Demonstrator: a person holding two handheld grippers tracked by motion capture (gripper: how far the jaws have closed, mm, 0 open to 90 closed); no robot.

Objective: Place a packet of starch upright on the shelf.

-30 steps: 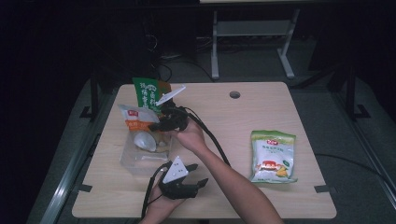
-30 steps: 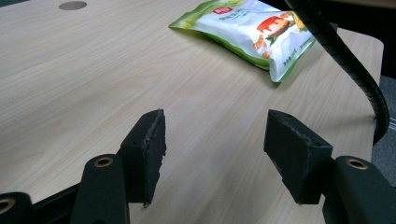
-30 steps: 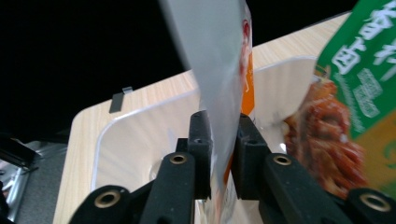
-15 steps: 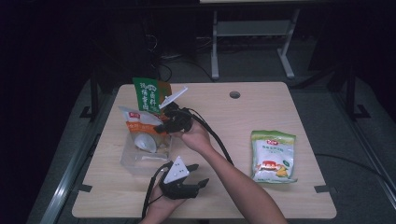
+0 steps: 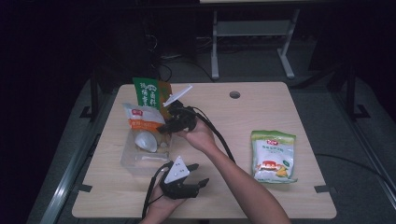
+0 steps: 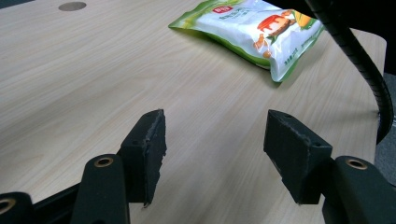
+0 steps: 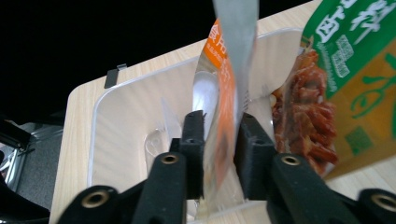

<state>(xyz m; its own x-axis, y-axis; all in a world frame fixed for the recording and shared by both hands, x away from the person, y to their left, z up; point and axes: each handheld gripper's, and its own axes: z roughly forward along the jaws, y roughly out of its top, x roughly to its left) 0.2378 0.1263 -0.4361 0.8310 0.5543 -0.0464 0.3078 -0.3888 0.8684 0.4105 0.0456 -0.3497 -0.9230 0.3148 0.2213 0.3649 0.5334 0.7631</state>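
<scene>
My right gripper (image 7: 219, 140) is shut on the lower edge of an orange-and-white packet (image 7: 223, 84), which it holds upright over a clear plastic bin (image 7: 126, 116). In the high view that gripper (image 5: 162, 128) is at the bin's (image 5: 133, 161) right wall, and the packet (image 5: 142, 120) stands above the bin. A green packet of reddish strips (image 7: 350, 74) leans at the bin's back (image 5: 150, 94). My left gripper (image 5: 200, 173) rests near the table's front edge, open, with bare wood between its jaws (image 6: 215, 149).
A green-and-white snack bag (image 5: 273, 155) lies flat on the right of the table, also ahead of the left gripper (image 6: 252, 28). A black cable (image 6: 359, 60) crosses at the right. A cable hole (image 5: 235, 94) sits near the back edge.
The right gripper and its packet have shifted only slightly, a little lower toward the bin. The left gripper has stayed where it was.
</scene>
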